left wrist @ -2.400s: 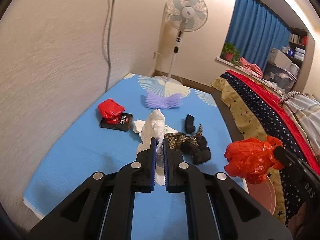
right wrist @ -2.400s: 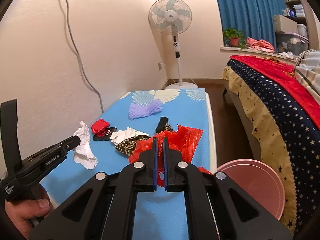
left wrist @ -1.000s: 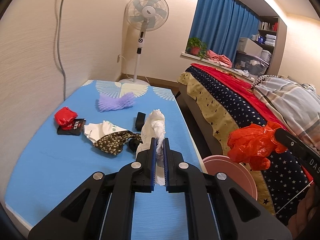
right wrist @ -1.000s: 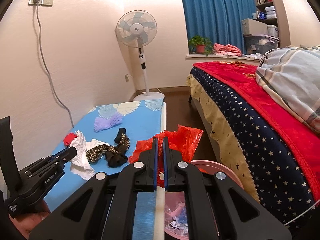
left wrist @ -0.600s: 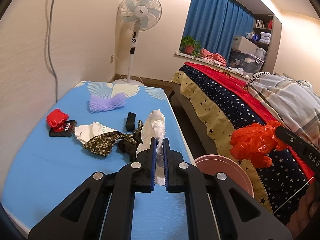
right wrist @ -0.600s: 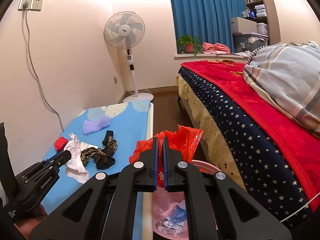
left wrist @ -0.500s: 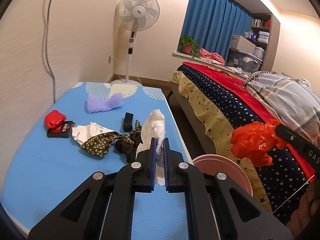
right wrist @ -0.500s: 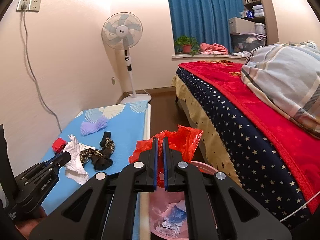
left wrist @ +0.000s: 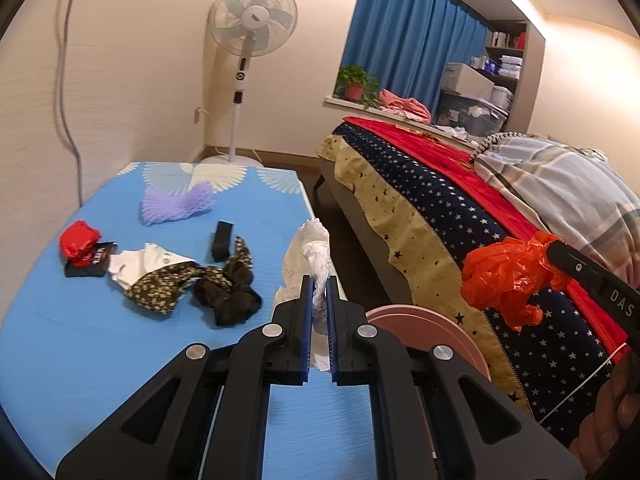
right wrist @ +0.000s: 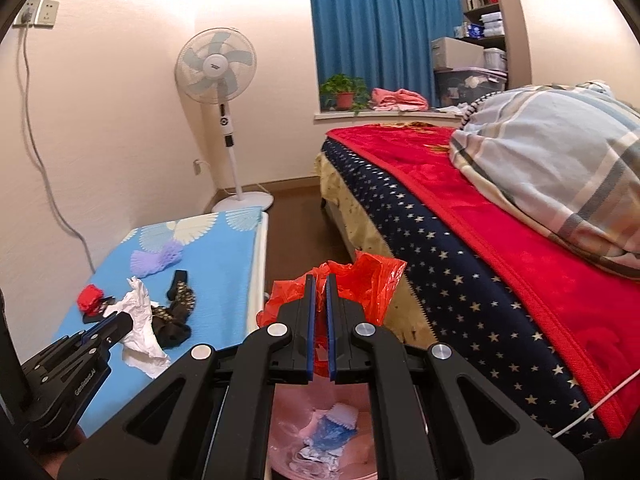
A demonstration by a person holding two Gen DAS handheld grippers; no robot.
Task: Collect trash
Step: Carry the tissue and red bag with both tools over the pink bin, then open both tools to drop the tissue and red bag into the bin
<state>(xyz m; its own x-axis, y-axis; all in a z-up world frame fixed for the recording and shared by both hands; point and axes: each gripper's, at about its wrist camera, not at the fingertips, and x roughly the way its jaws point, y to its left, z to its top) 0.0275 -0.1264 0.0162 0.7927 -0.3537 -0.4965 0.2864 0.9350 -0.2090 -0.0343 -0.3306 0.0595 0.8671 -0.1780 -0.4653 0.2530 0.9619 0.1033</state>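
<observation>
Orange-red plastic, a crumpled bag (right wrist: 356, 280), is pinched between the pressed-together jaws of the right hand-held gripper (right wrist: 319, 280) and hangs directly above the pink waste bin (right wrist: 316, 440), whose interior already holds crumpled white and blue scraps. The left hand-held gripper (left wrist: 319, 280), likewise closed, pinches a white plastic bag (left wrist: 306, 256) that trails below and ahead of its fingertips; from this gripper the bin rim (left wrist: 424, 318) lies just to the right and below, so the white bag hangs over the edge of the blue-covered counter (left wrist: 80, 340) rather than over the bin mouth. Risks, as judged: a release of the left gripper here would likely drop the white bag onto the counter edge or the floor gap beside the bin; the light, springy film may cling to the pads or drift sideways on release; the two grippers, near each other above one opening, could collide or snag each other's load. The red bag, wider than the jaws, may catch on the rim and hang out. Remaining litter, a red wrapper (left wrist: 78, 238), dark floral fabric (left wrist: 168, 286) and purple foam netting (left wrist: 176, 204), lies to the left and ahead of the left gripper, uncollected.
</observation>
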